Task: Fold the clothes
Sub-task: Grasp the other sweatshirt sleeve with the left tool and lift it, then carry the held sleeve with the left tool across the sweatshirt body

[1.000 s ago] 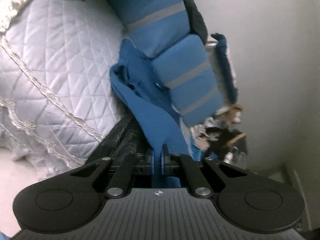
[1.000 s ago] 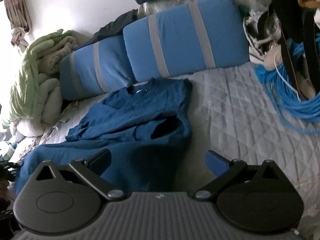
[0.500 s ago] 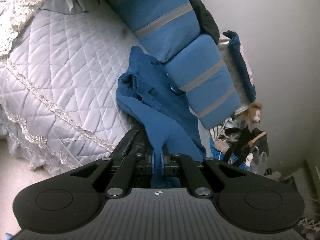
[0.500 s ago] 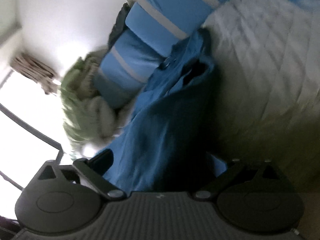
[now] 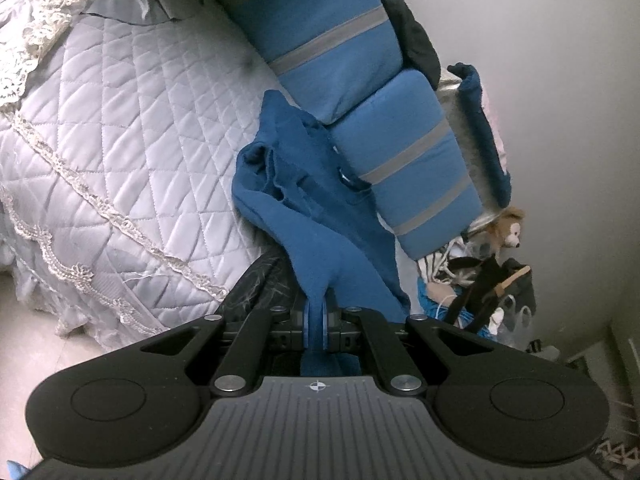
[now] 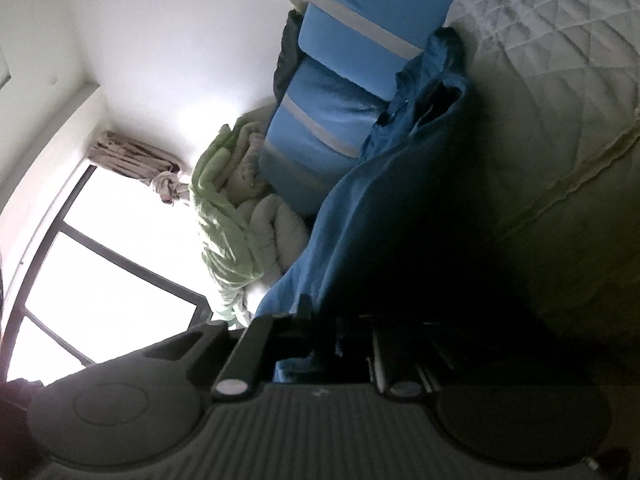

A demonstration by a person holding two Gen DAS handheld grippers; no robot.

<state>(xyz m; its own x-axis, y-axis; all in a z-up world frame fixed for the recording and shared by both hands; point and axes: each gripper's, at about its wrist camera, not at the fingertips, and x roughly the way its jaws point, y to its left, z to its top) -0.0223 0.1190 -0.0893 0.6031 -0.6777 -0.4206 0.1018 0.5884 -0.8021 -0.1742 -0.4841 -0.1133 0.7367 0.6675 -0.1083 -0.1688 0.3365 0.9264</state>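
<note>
A dark blue sweatshirt (image 5: 312, 208) lies crumpled on the quilted bed (image 5: 120, 140), its collar against the blue pillows (image 5: 360, 60). A stretched strip of it runs down into my left gripper (image 5: 316, 316), which is shut on the fabric. In the right wrist view the same sweatshirt (image 6: 360, 216) fills the middle, dark in shadow. My right gripper (image 6: 340, 328) is rolled onto its side at the garment's near edge. Its jaws are closing and stand together with blue cloth between them. The pads themselves are lost in shadow.
Two blue pillows with grey stripes (image 6: 332, 120) line the wall. A green and white blanket pile (image 6: 224, 220) sits by the bright window (image 6: 100, 260). A plush toy (image 5: 506, 228) and bags with straps (image 5: 480, 292) crowd the bed's far corner. The bed's lace-trimmed edge (image 5: 80, 272) drops to the floor.
The right gripper dropped to the sweatshirt's near edge, rolled sideways, and its jaws went from wide apart to together on the cloth. The left gripper kept its hold and barely moved.
</note>
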